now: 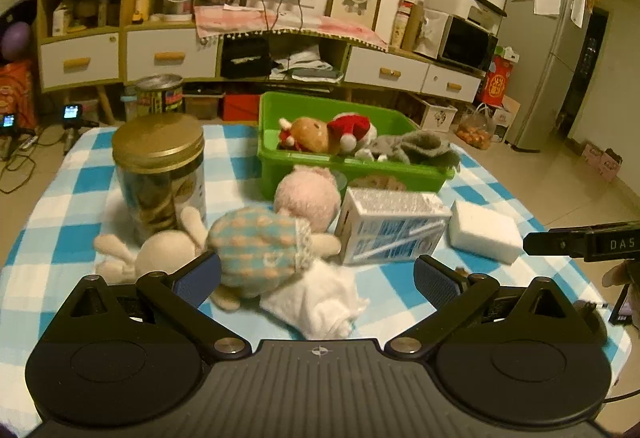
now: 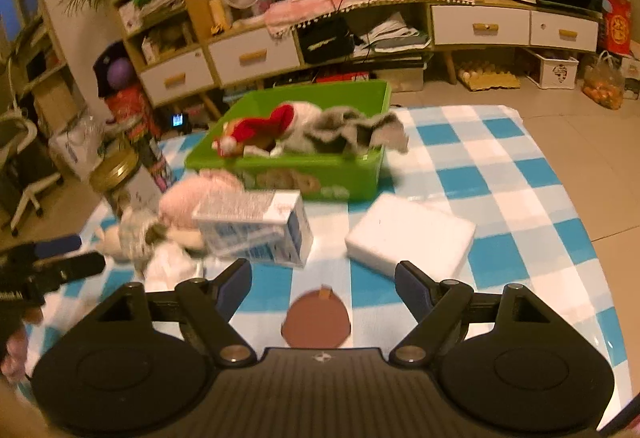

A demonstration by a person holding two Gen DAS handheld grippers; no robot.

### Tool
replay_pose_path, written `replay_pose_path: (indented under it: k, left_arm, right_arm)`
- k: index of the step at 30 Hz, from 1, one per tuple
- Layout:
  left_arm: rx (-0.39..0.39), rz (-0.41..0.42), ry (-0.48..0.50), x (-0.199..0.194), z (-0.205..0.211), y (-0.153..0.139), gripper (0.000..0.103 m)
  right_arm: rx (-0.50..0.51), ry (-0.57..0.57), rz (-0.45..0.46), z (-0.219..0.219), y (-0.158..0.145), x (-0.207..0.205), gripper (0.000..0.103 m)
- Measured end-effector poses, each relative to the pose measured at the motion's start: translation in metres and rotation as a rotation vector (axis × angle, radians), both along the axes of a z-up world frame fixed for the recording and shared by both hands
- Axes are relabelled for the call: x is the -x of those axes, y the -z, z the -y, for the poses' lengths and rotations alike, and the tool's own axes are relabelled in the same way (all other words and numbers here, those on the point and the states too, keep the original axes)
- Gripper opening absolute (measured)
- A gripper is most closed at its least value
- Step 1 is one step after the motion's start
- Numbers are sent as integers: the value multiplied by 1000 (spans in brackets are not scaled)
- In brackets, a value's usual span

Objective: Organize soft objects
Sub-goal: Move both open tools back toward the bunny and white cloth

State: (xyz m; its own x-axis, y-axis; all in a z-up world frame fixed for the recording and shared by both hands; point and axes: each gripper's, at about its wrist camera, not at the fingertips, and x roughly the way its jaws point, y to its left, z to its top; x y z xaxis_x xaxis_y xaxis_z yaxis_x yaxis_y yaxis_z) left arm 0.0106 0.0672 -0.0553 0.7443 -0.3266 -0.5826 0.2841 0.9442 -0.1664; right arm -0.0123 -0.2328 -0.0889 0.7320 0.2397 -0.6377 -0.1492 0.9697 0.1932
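Clearly, the soft things are being gathered into the green bin, which stands toward the far edge of the checked surface. A reindeer plush with a red hat and a grey fluffy cloth are already laid inside it. A rabbit doll in a knitted dress, a round pink plush and a white crumpled cloth are seen near the near edge, not yet sorted. The left claw is held apart around the doll, seemingly to take it; no pad is seen pressing. The right claw is also apart and empty, above a brown round thing. The rigid milk carton, glass-like jar with gold lid and white foam block probably stay outside.
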Motion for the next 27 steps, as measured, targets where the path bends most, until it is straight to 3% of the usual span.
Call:
replay_pose_path:
  k: [11, 18, 27]
  left_arm:
    - [-55, -13, 57, 10, 13, 32, 98]
    - [-48, 12, -23, 3, 7, 37, 98]
    - [-26, 33, -137, -21, -32, 34, 98]
  right_arm:
    - [90, -40, 14, -12, 30, 12, 62]
    - [125, -105, 46, -34, 38, 9, 62]
    - [137, -128, 67, -51, 40, -15, 62]
